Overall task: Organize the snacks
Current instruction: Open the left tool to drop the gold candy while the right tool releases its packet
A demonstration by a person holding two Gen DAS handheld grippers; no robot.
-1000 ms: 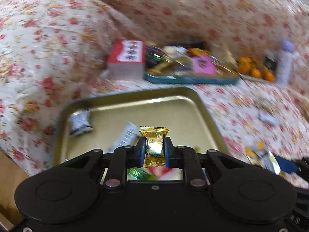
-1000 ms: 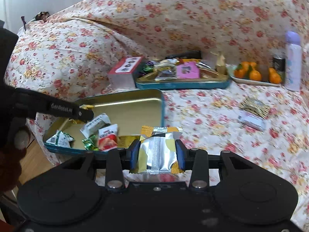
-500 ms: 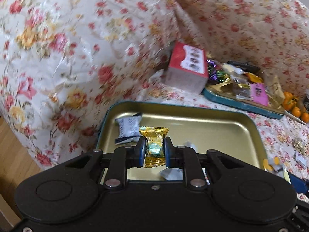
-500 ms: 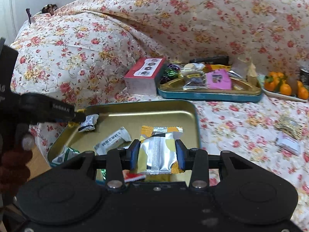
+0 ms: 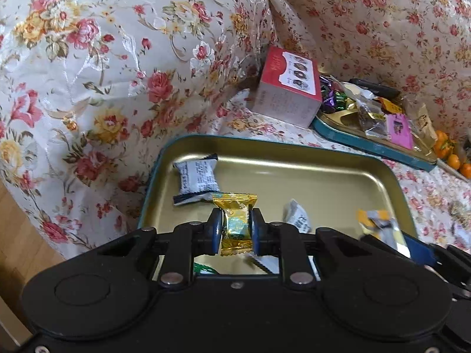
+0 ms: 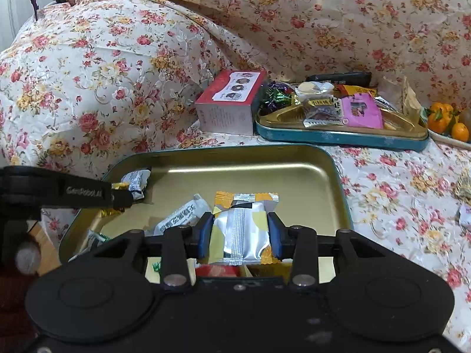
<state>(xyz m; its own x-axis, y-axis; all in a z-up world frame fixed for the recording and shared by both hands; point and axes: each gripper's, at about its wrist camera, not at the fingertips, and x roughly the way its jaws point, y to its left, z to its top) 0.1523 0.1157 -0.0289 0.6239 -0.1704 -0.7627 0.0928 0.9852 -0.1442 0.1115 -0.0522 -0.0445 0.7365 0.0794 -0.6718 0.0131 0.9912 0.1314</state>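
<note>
A gold tin tray with a teal rim (image 5: pixel 265 141) (image 6: pixel 235 147) lies on the flowered sofa cover. My left gripper (image 5: pixel 235 226) hangs over its left end with a gold-wrapped candy (image 5: pixel 235 220) between its pads, which still touch it as the jaws start opening. The same gripper (image 6: pixel 123 198) reaches in from the left in the right wrist view. My right gripper (image 6: pixel 240 235) is shut on a silver-and-yellow snack packet (image 6: pixel 244 229) above the tray's near side. A white packet with dark ends (image 5: pixel 197 176) and several other wrapped snacks lie in the tray.
A red box (image 6: pixel 232 100) stands behind the tray. Beside it a second teal tin (image 6: pixel 338 138) is heaped with snacks, and oranges (image 6: pixel 444 120) sit on a plate to its right. Loose packets lie on the cover at right. Wooden floor (image 5: pixel 11 235) shows past the sofa's left edge.
Both grippers have moved left over the gold tray with their snacks still in them. The left one now hangs near the white packet at the tray's left end.
</note>
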